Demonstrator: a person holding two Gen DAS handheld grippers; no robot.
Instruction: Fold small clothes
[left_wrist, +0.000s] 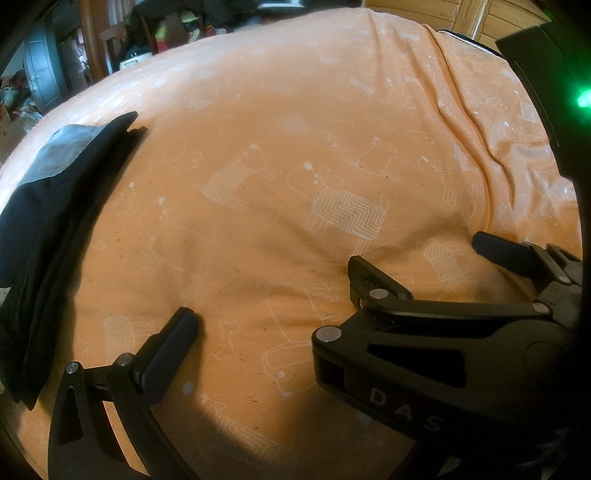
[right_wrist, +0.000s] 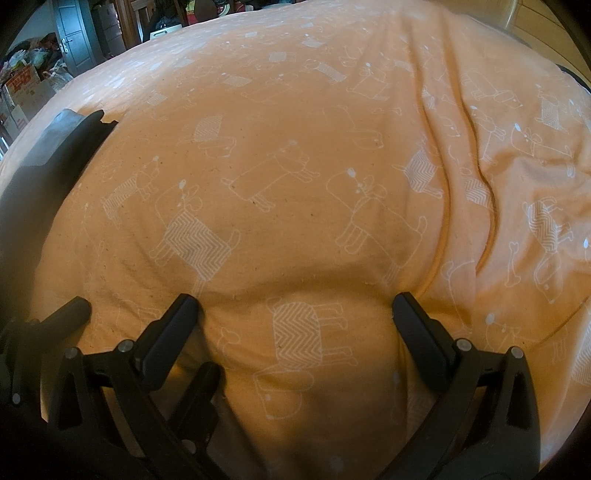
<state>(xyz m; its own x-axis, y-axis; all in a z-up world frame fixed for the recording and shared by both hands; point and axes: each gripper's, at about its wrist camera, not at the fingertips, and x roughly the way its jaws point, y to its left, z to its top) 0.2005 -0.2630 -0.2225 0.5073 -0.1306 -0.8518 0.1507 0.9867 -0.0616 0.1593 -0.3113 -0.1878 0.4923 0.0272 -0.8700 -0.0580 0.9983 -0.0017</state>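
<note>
The dark folded garment (left_wrist: 55, 206) lay at the far left of the orange bedspread (left_wrist: 295, 147), long axis running near-to-far, closer to the released, empty left gripper (left_wrist: 269, 291) than the equally splayed right gripper (right_wrist: 295, 306).

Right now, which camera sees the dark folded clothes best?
The left wrist view: the dark folded clothes fill its left side, grey patch and stacked edges clear. The right wrist view catches only a shadowed sliver at its left edge.

Both tools hang side by side, the left tool (right_wrist: 147, 339) and right tool (right_wrist: 295, 314) spread wide, gripping nothing.
</note>
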